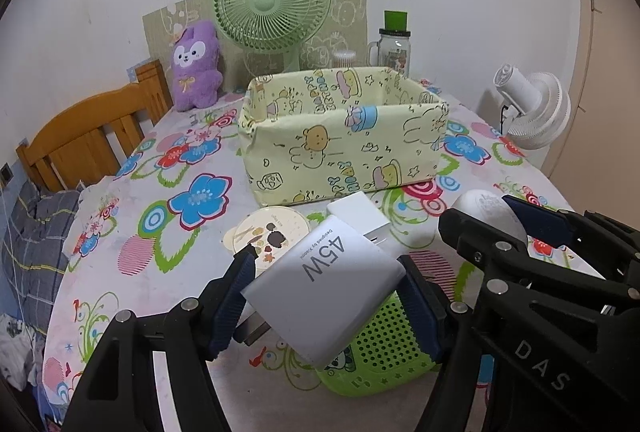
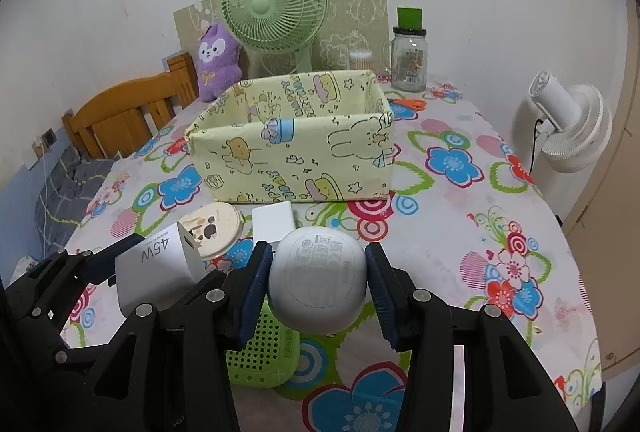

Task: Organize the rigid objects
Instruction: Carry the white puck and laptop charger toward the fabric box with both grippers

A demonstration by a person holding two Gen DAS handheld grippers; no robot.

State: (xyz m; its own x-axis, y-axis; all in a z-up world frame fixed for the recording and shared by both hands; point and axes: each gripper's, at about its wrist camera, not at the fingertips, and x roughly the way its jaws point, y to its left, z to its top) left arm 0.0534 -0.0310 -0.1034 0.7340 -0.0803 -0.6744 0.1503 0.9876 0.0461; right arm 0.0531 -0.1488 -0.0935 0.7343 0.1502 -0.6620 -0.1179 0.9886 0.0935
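My left gripper (image 1: 326,296) is shut on a white 45W charger (image 1: 328,280), lifted above the flowered table. My right gripper (image 2: 316,284) is shut on a rounded white case (image 2: 318,278), also held off the table. Each gripper shows in the other's view: the right one with the white case (image 1: 490,218), the left one with the charger (image 2: 160,264). A yellow cartoon-print fabric box (image 1: 344,136) (image 2: 292,136) stands open-topped straight ahead. On the table lie a round tin (image 1: 268,232) (image 2: 218,228), a small white adapter (image 1: 358,214) (image 2: 274,220) and a green perforated speaker (image 1: 380,352) (image 2: 260,348).
A green desk fan (image 1: 272,4), a purple plush (image 1: 196,64) and a glass jar with a green lid (image 1: 394,44) stand behind the box near the wall. A white fan (image 1: 532,108) sits off the right edge. A wooden chair (image 1: 92,128) stands at the left.
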